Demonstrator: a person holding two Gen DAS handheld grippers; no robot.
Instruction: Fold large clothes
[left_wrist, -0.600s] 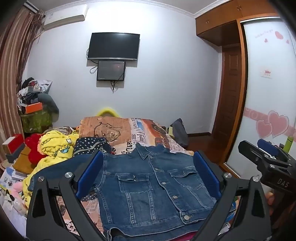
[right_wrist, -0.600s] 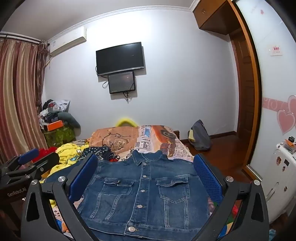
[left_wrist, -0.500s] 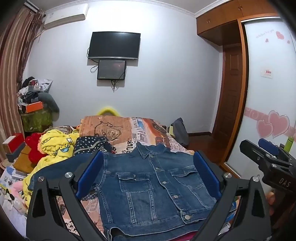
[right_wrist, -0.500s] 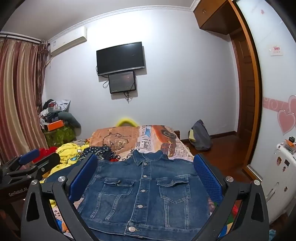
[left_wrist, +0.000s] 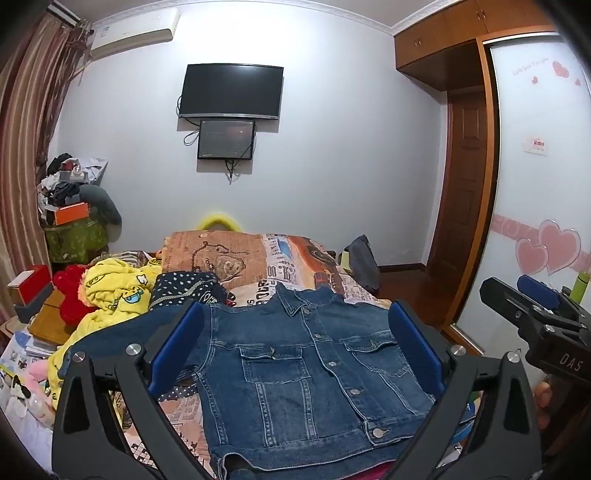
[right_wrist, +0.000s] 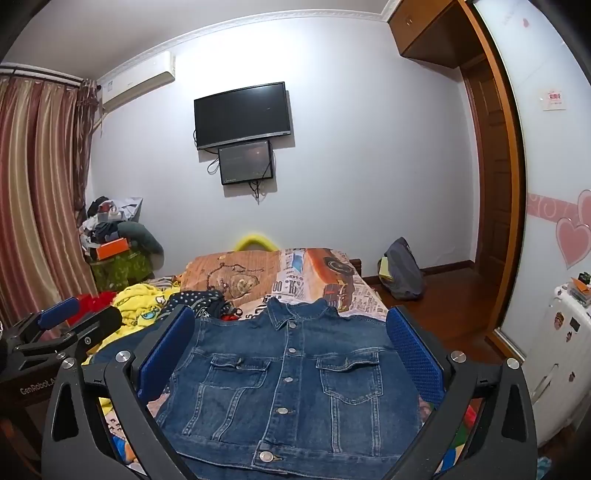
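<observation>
A: Nearest first: how do the tongs stand?

B: The left gripper (left_wrist: 295, 350) has its blue-padded fingers (left_wrist: 177, 350) spread wide with nothing between them; the right gripper (right_wrist: 291, 354) is likewise released and empty; each shows at the edge of the other's view, the right at 3 o'clock in the left wrist view, the left at 9 o'clock in the right.

A: And the garment?

B: The dark blue denim button-front jacket (left_wrist: 310, 373) lies flat, front up, on the patterned newspaper-print bedspread (left_wrist: 280, 258), collar toward 12 o'clock, hem toward 6; neither gripper touches it.

A: Beyond it?

B: At 10 o'clock, a crumpled yellow cartoon-print blanket (left_wrist: 114, 291) beside a navy white-dotted cloth (left_wrist: 184, 288); farther off at 12, a black wall-mounted television (right_wrist: 242, 112) on the pale wall.
</observation>
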